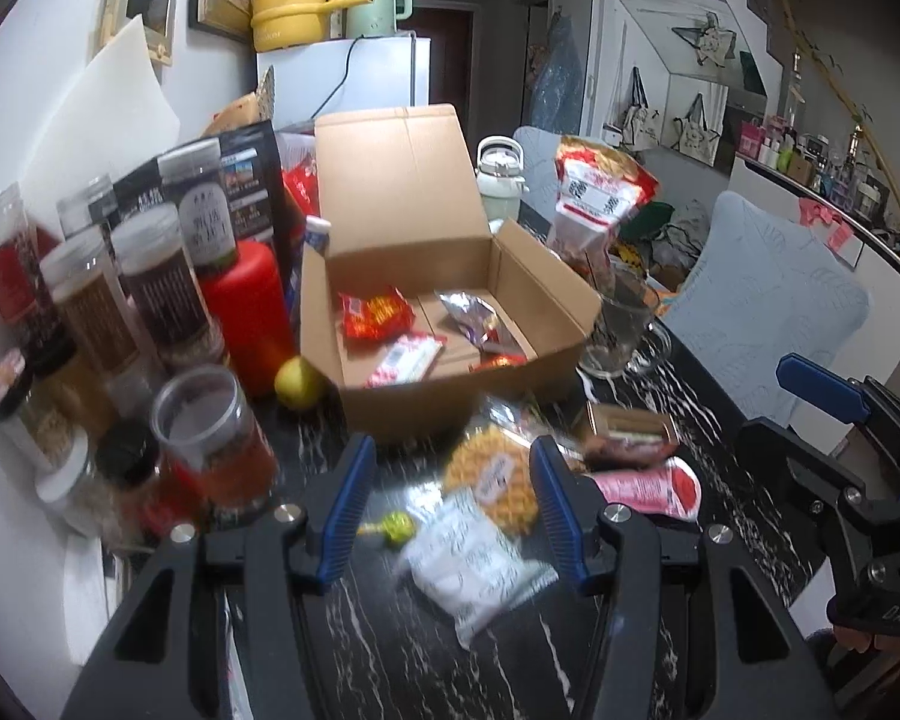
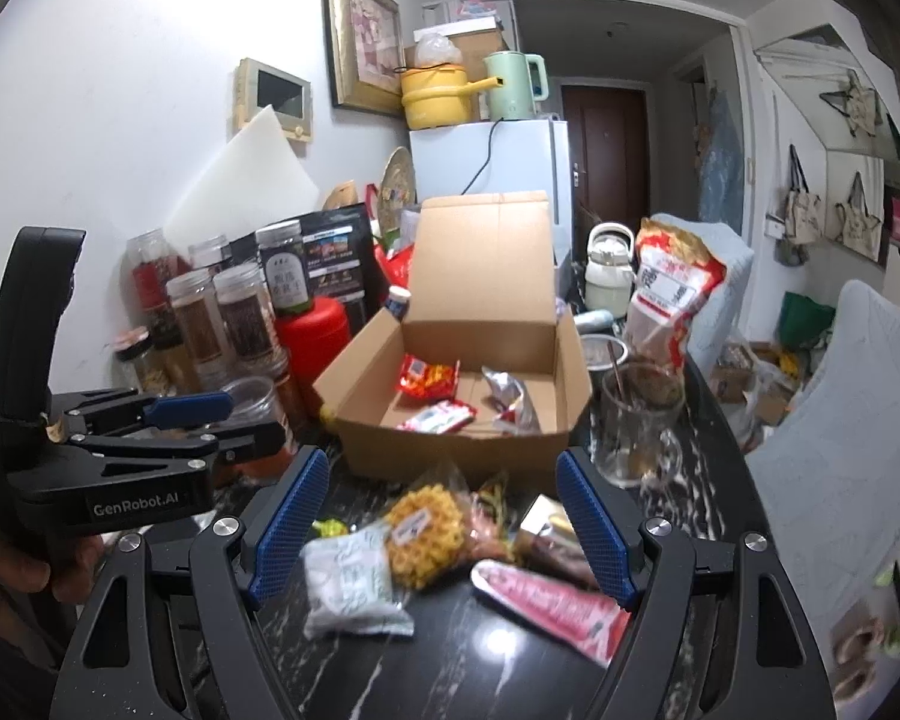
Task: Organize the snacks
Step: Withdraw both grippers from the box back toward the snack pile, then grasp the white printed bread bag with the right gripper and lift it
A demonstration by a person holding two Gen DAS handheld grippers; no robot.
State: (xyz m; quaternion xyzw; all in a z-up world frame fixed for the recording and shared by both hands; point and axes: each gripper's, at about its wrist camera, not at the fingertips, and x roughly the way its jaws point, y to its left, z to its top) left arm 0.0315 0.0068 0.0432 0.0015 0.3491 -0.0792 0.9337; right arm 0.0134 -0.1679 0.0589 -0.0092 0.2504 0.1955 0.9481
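I see a matt cardboard box (image 2: 450, 444) on the glossy black marbled surface (image 2: 480, 660), crinkly plastic wrappers (image 2: 348, 576) and a clear glass mug (image 2: 639, 426).

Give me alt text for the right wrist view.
Open right gripper above loose snacks on a dark table, facing an open cardboard box holding a few packets. Left gripper at left; jars behind.

Jars (image 1: 150, 300) crowd the tabletop's (image 2: 510, 660) left edge. The open cardboard box (image 2: 468, 444) blocks the middle; a glass mug (image 2: 636, 420) stands just right of it.
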